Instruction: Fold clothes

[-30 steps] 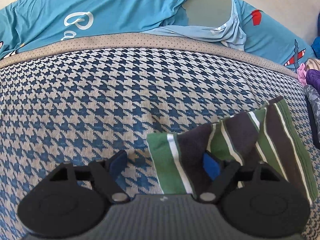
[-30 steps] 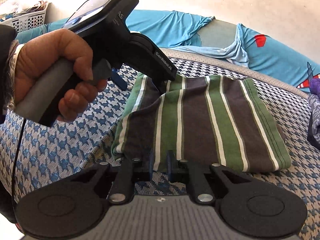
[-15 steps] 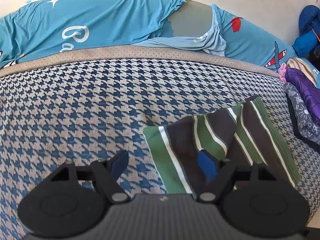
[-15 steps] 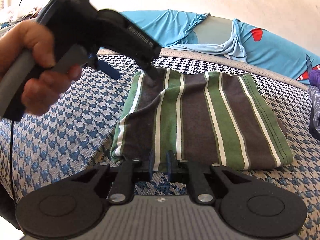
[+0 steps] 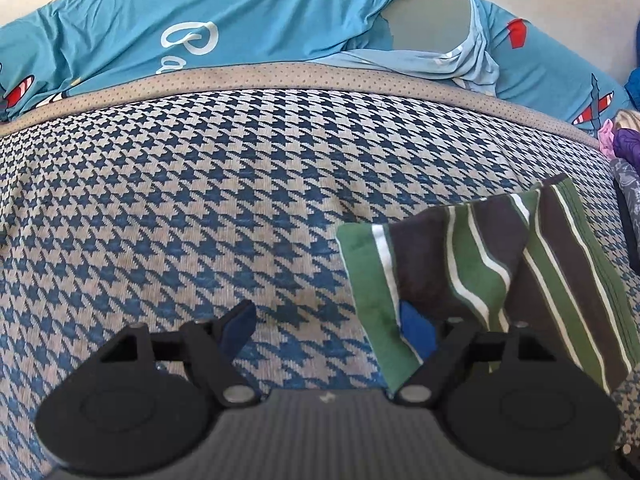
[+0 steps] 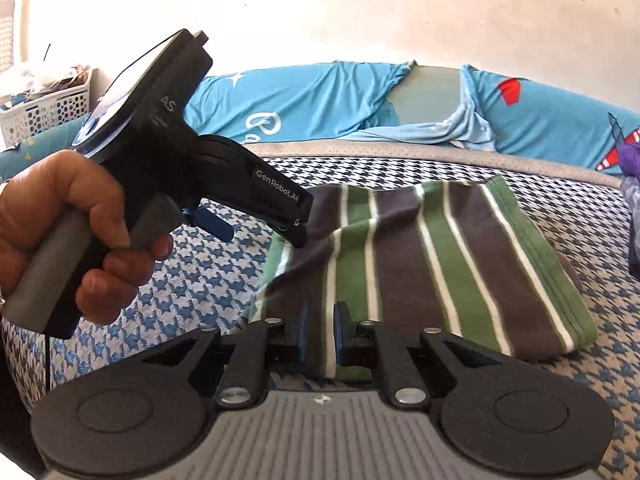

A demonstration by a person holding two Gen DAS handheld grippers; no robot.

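A folded garment with green, brown and white stripes lies on the houndstooth bedcover. My right gripper is shut on the garment's near edge, which rises slightly between the blue pads. A hand holds my left gripper over the garment's far left corner. In the left wrist view the left gripper is open. Its right fingertip rests at the corner of the striped garment, and its left fingertip is over bare bedcover.
Blue printed bedding and a grey pillow run along the wall behind. A white laundry basket stands at the far left. Purple and grey clothes are piled at the right edge.
The hand swung the left gripper up and then back down to the garment's far left corner. The right gripper has raised the near edge of the garment a little.
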